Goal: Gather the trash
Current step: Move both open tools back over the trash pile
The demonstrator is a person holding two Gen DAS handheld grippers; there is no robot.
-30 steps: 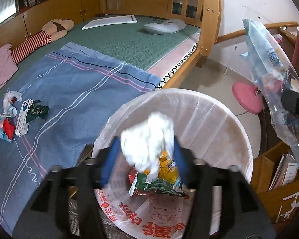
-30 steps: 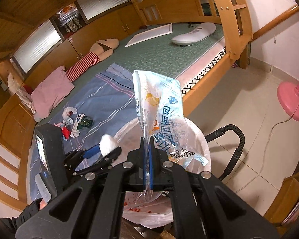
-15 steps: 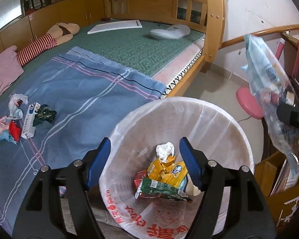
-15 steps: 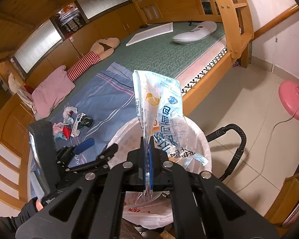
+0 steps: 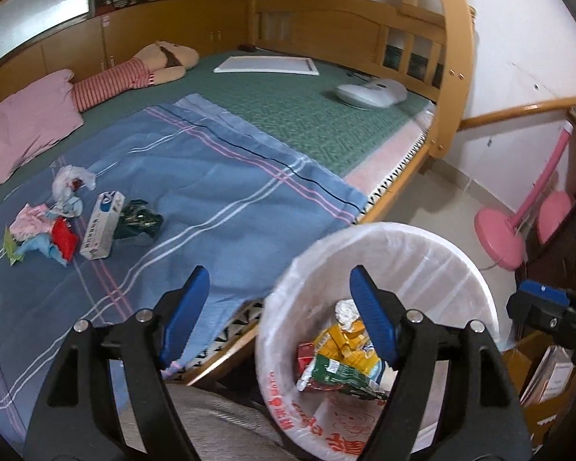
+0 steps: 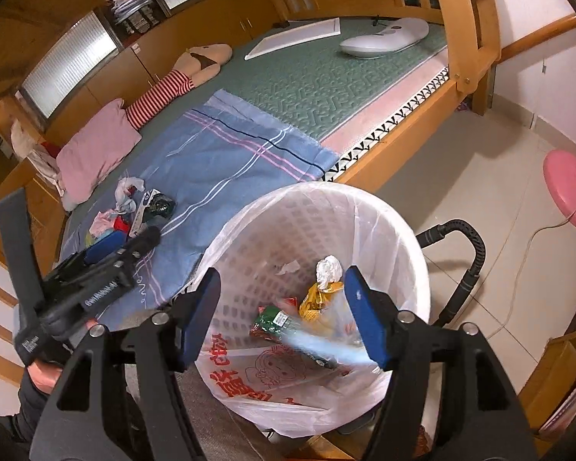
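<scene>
The white-lined bin (image 6: 326,192) stands beside the bed and holds a white tissue wad (image 6: 328,269) and yellow and green packets (image 5: 341,368). My right gripper (image 6: 284,315) is above the bin. Its jaws are opening, and a clear plastic bag (image 6: 326,345) is falling from between them as a blur. My left gripper (image 5: 276,319) hovers over the bin's left rim (image 5: 403,230) and the bed edge. Its jaws are opening too, with nothing between them. More trash (image 5: 76,219) lies in a pile on the blue blanket (image 5: 211,192), among it a white box (image 5: 101,226), a dark wrapper and crumpled papers.
A pink lamp base (image 5: 499,238) stands on the floor right of the bin. A black hose handle (image 6: 468,253) curves behind the bin. Cardboard boxes (image 5: 541,384) stand at the right. On the bed lie a pink pillow (image 5: 27,123) and a striped doll (image 5: 134,73).
The left gripper let the white tissue fall into the bin and swung left toward the bed. The right gripper opened, and the clear plastic bag dropped into the bin.
</scene>
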